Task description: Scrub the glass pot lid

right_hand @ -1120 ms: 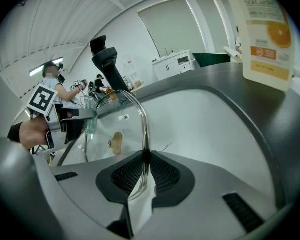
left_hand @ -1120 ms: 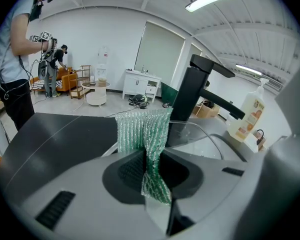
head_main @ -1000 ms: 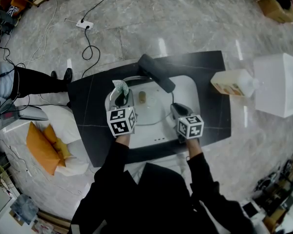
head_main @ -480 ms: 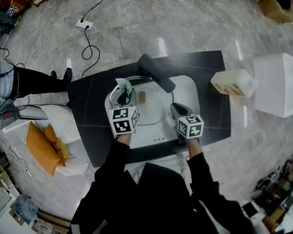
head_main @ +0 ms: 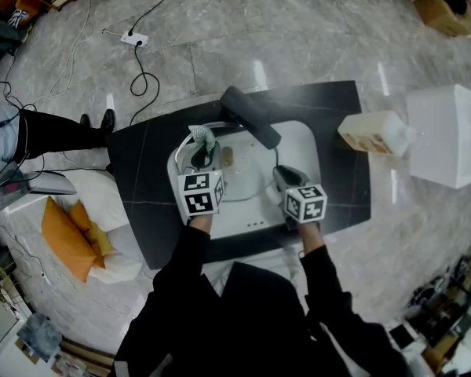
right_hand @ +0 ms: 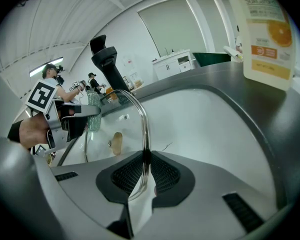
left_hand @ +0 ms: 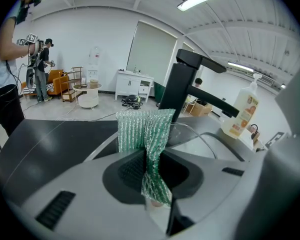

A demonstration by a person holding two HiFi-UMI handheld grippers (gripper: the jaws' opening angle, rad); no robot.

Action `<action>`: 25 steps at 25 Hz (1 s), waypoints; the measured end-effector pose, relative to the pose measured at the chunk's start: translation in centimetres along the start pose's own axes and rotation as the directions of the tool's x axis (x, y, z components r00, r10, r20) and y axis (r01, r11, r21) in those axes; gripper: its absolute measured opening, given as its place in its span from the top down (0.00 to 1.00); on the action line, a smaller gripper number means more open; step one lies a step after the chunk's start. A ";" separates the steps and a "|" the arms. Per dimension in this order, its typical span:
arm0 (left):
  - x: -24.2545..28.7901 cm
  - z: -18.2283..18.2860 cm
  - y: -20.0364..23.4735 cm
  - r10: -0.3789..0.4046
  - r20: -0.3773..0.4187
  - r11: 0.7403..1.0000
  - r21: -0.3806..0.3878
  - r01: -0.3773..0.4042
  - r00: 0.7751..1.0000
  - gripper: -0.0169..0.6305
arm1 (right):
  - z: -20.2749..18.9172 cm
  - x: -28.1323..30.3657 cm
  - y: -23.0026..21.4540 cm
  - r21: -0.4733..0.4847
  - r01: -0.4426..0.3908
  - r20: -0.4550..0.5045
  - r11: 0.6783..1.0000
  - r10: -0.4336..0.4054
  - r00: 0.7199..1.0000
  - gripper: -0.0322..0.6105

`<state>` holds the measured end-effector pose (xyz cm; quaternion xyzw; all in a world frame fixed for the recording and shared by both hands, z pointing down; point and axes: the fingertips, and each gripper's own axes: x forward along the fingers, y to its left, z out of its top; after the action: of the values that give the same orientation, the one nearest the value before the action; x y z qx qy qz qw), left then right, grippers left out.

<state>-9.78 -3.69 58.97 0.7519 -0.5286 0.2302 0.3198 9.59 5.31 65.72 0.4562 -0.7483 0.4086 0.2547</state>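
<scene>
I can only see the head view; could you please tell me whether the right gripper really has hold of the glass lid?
Observer: Yes. In the right gripper view the right gripper is shut on the metal rim of the glass pot lid.
Operator: Thank you. And what is the left one carrying?
Observer: The left gripper is shut on a green mesh scrubber, which stands up out of its jaws.
Operator: Is the scrubber on the glass?
Observer: From the right gripper view it sits at the lid's far edge, beyond the tan knob; contact I cannot tell.
</scene>
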 end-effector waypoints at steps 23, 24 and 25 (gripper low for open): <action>1.7 -0.1 -3.6 -0.073 -0.026 0.996 0.044 0.074 0.997 0.88 | 0.1 -0.1 0.2 0.001 -0.018 -0.003 1.000 0.018 1.000 0.87; 1.7 -0.1 -3.6 -0.076 -0.026 0.996 0.044 0.077 0.997 0.88 | 0.1 -0.1 0.2 0.001 -0.018 -0.003 1.000 0.018 1.000 0.87; 1.8 -0.1 -3.7 -0.079 -0.027 0.996 0.045 0.080 0.996 0.88 | 0.1 -0.1 0.2 0.002 -0.017 -0.003 1.000 0.017 1.000 0.87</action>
<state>-5.68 -3.92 59.35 0.7765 -0.4886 0.2390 0.3181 9.47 5.28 65.52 0.4494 -0.7515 0.4121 0.2518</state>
